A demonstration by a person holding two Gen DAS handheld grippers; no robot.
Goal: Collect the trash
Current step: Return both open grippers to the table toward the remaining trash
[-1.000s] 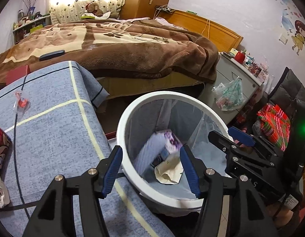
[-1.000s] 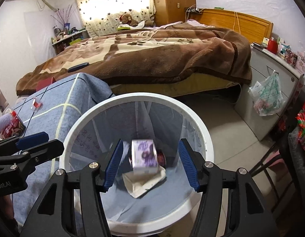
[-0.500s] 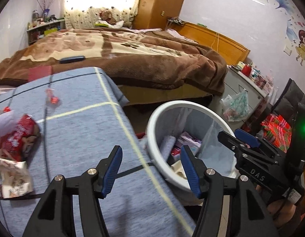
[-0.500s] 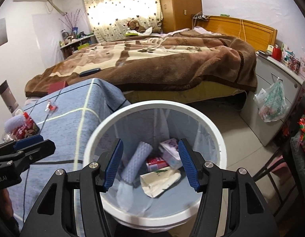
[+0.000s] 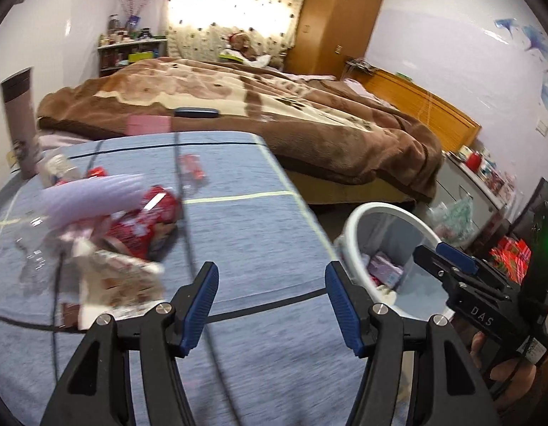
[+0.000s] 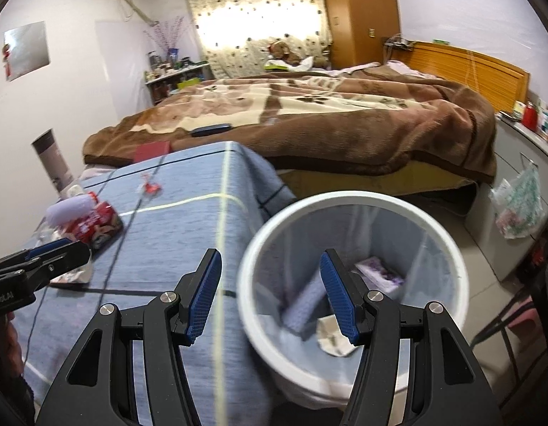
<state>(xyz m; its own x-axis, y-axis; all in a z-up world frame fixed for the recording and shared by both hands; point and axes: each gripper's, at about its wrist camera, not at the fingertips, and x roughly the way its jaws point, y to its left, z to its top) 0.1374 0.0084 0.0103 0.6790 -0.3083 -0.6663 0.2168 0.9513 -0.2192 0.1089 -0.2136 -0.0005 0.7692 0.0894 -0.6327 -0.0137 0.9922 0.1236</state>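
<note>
**Supervisor:** How far along are you with the trash?

**Operator:** Partly done, I'd judge. The white bin (image 6: 352,284) stands on the floor just off the bench's (image 5: 259,234) right edge, and it already holds a purple-printed packet (image 6: 380,276), a grey-blue roll (image 6: 305,301) and a crumpled pale wrapper (image 6: 336,337).

**Supervisor:** And what is left?

**Operator:** A heap near the bench's left edge: a red snack bag (image 5: 146,227), a lilac ridged roll (image 5: 92,195) lying over it, and a torn printed wrapper (image 5: 117,284) in front, nearer me. There may be clear plastic beside them, but it's too blurred to say. A small red scrap (image 5: 192,168) lies apart, towards the far edge.

**Supervisor:** Are you carrying anything?

**Operator:** No. My left gripper (image 5: 270,305) has its fingers spread with only bare bench cloth between them. My right gripper (image 6: 270,294) is released too, hanging over the bin's near rim, empty.

**Supervisor:** So what's the step in hand?

**Operator:** I read it as going for the heap with the left. Several pieces remain, so I count more than one trip.
</note>
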